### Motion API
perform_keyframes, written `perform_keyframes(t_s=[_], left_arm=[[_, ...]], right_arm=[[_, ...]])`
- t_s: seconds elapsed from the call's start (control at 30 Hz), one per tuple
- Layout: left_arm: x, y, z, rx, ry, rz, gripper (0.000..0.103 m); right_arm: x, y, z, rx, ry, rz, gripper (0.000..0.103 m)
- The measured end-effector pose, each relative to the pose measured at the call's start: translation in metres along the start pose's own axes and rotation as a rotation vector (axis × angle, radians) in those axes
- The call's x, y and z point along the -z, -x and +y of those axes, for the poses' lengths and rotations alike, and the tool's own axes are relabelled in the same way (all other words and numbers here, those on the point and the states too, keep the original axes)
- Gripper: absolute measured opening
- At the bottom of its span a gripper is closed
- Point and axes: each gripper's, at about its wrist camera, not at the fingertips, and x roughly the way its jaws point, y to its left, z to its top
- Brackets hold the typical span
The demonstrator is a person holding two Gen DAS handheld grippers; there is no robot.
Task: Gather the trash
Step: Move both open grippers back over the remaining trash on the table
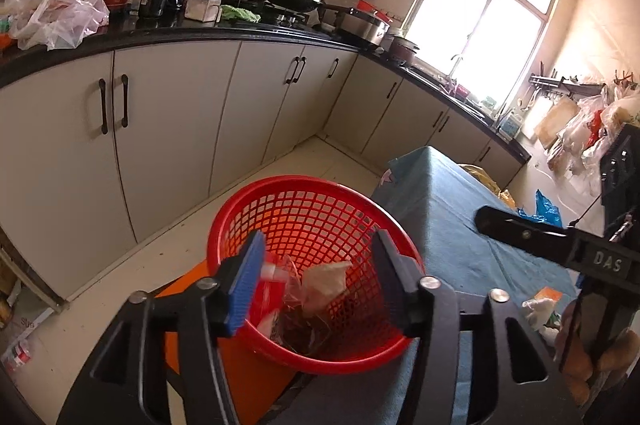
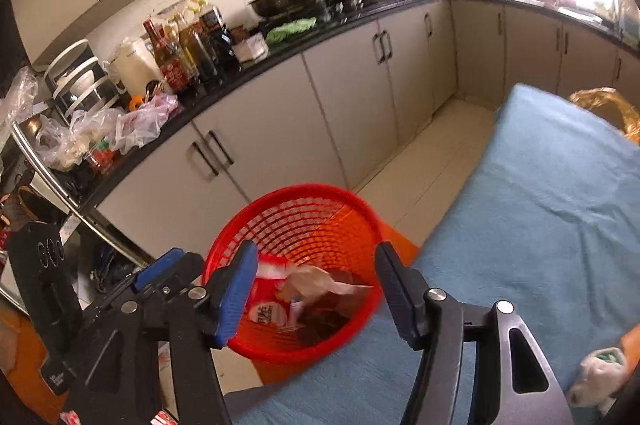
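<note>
Hovering over the red basket (image 1: 316,265), both grippers are standing with jaws apart and nothing between the pads: left gripper (image 1: 316,285), right gripper (image 2: 316,289). Judged step: dropping trash into the basket, with the release apparently done. Paper scraps (image 1: 326,281) and a red-and-white wrapper (image 2: 268,309) are lying loose in the basket's bottom; whether any scrap is falling right now is unclear through the blur. The basket is rigid lattice plastic, round, flaring, sitting at the near left edge of the table (image 1: 444,225), which is wearing a soft blue cloth. More crumpled white waste (image 2: 596,373) is waiting at the table's near right edge, so the next move calls for swinging right and pinching it lightly. Beyond, glossy cabinets (image 1: 168,129) are running under a dark counter.
</note>
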Motion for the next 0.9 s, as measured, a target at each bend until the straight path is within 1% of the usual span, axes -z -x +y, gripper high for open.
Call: perform_keyframes(t_s=[0.07, 0.1, 0.17, 0.27, 0.33, 0.4, 0.47, 0.53, 0.73, 0.8, 0.83, 0.9], left_arm=[[0.003, 0.005, -0.005, 0.006, -0.011, -0.007, 0.057], [0.006, 0.007, -0.009, 0.014, -0.016, -0.01, 0.058], [0.011, 0.011, -0.018, 0.038, -0.025, -0.009, 0.06], [0.022, 0.014, -0.041, 0.068, -0.074, 0.009, 0.06], [0.03, 0.015, -0.055, 0.08, -0.106, 0.016, 0.061], [0.038, 0.016, -0.072, 0.1, -0.138, 0.029, 0.062], [0.046, 0.015, -0.089, 0.122, -0.167, 0.044, 0.062], [0.054, 0.014, -0.104, 0.142, -0.198, 0.06, 0.063], [0.087, 0.005, -0.156, 0.208, -0.288, 0.129, 0.063], [0.101, 0.002, -0.175, 0.231, -0.328, 0.157, 0.064], [0.107, 0.0, -0.183, 0.239, -0.348, 0.167, 0.065], [0.117, -0.002, -0.196, 0.253, -0.377, 0.182, 0.068]], right_arm=[[0.007, 0.015, -0.001, 0.082, 0.04, -0.019, 0.077], [0.011, 0.022, -0.001, 0.123, 0.062, -0.027, 0.079], [0.024, 0.039, -0.003, 0.208, 0.103, -0.057, 0.086], [0.04, 0.062, -0.012, 0.295, 0.129, -0.094, 0.092], [0.051, 0.08, -0.023, 0.356, 0.121, -0.112, 0.094], [0.061, 0.098, -0.035, 0.397, 0.11, -0.131, 0.095], [0.074, 0.119, -0.047, 0.445, 0.106, -0.183, 0.097], [0.089, 0.144, -0.059, 0.452, 0.091, -0.239, 0.097], [0.128, 0.197, -0.098, 0.483, -0.008, -0.272, 0.097], [0.14, 0.209, -0.111, 0.498, -0.053, -0.268, 0.097], [0.148, 0.216, -0.12, 0.495, -0.076, -0.251, 0.097], [0.164, 0.226, -0.133, 0.467, -0.109, -0.23, 0.097]])
